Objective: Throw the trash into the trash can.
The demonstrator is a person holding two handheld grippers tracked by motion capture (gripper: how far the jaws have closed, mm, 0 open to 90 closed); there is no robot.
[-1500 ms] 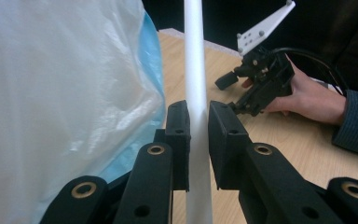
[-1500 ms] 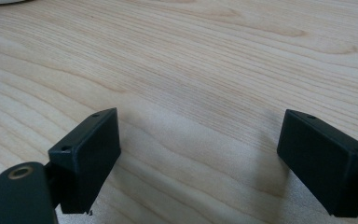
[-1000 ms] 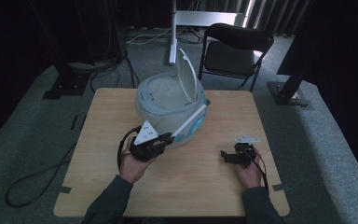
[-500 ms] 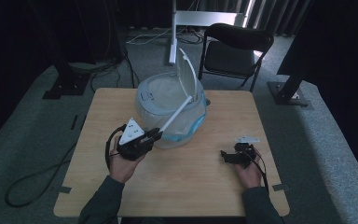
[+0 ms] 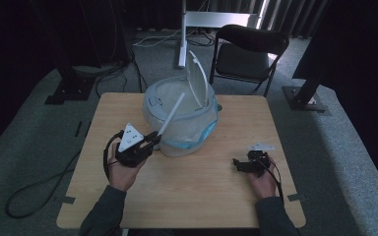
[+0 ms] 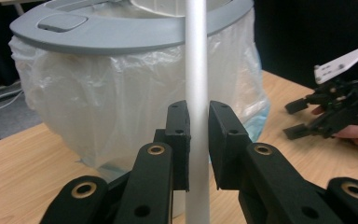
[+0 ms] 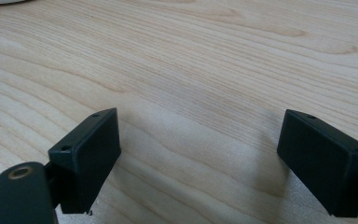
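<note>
Together we had the left gripper (image 5: pixel 153 140) clamped on a white rod (image 5: pixel 171 114), its jaws narrow and pressed against the rod's two sides, as the left gripper view made plain (image 6: pixel 197 140). That rod rose at a slant from the gripper toward the grey rim of the bin (image 5: pixel 177 118), which stood lined with a clear plastic bag (image 6: pixel 121 102) near the middle of the table's far edge (image 5: pixel 236 98). We kept the right gripper (image 5: pixel 239 165) low over the bare wood near the table's right edge, well apart from the bin, its jaws wide with nothing between them (image 7: pixel 198 154). A folding chair (image 5: pixel 248 51) stood beyond the far edge.
</note>
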